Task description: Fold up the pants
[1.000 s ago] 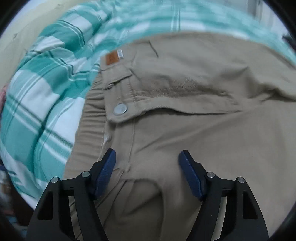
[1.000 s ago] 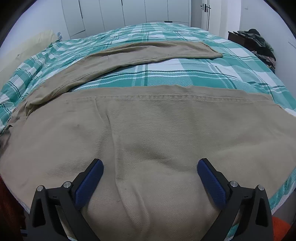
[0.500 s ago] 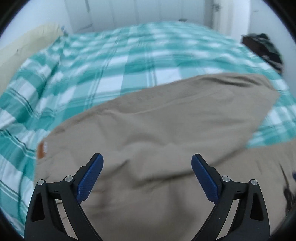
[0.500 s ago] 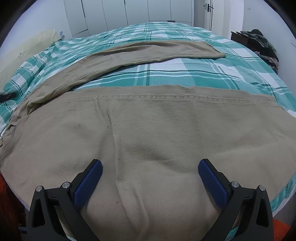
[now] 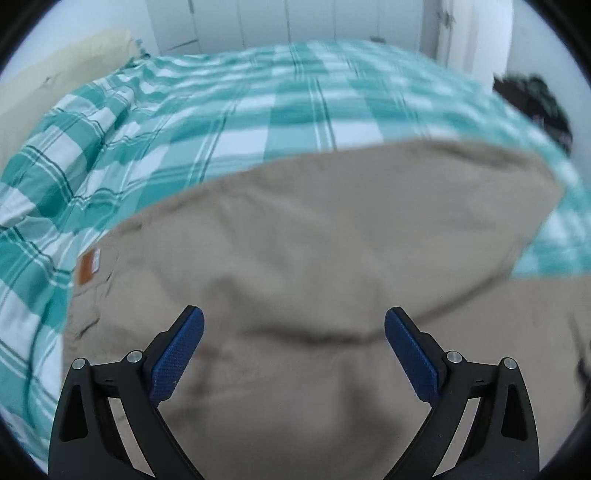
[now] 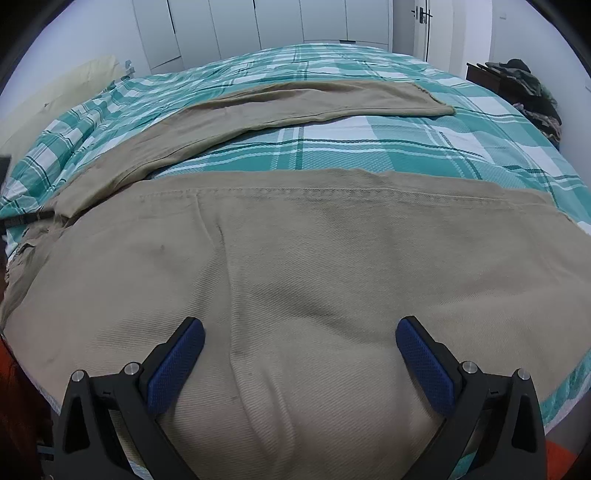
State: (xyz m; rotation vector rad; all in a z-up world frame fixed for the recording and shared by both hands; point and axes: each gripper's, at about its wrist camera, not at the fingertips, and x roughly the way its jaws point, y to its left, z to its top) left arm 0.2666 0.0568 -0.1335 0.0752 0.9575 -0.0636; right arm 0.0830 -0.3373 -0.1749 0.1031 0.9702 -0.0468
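Nearest the right wrist camera, the right gripper (image 6: 300, 343) is spread wide with nothing between its blue pads, poised low over the near trouser leg (image 6: 295, 266) of the khaki pants (image 6: 258, 240). That leg runs along the near edge of the bed, probably so its fabric is within reach for a first fold. The left gripper (image 5: 293, 334) is likewise wide open and empty, above the waist end of the pants (image 5: 314, 240), where an orange-brown label (image 5: 88, 266) marks the waistband near the bed's left side; this view is motion-blurred, so contact with the cloth cannot be judged.

Further out, the far trouser leg (image 6: 295, 105) angles away toward the middle of the bed, its hem toward the right side, leaving the legs splayed, not yet laid together.

The pants rest on a teal-and-white plaid bedspread (image 6: 351, 155). A cream pillow (image 6: 55, 92) sits at the far left corner, white wardrobe doors (image 6: 277, 26) line the back wall, and a dark heap of clothes (image 6: 524, 88) lies beyond the right edge.
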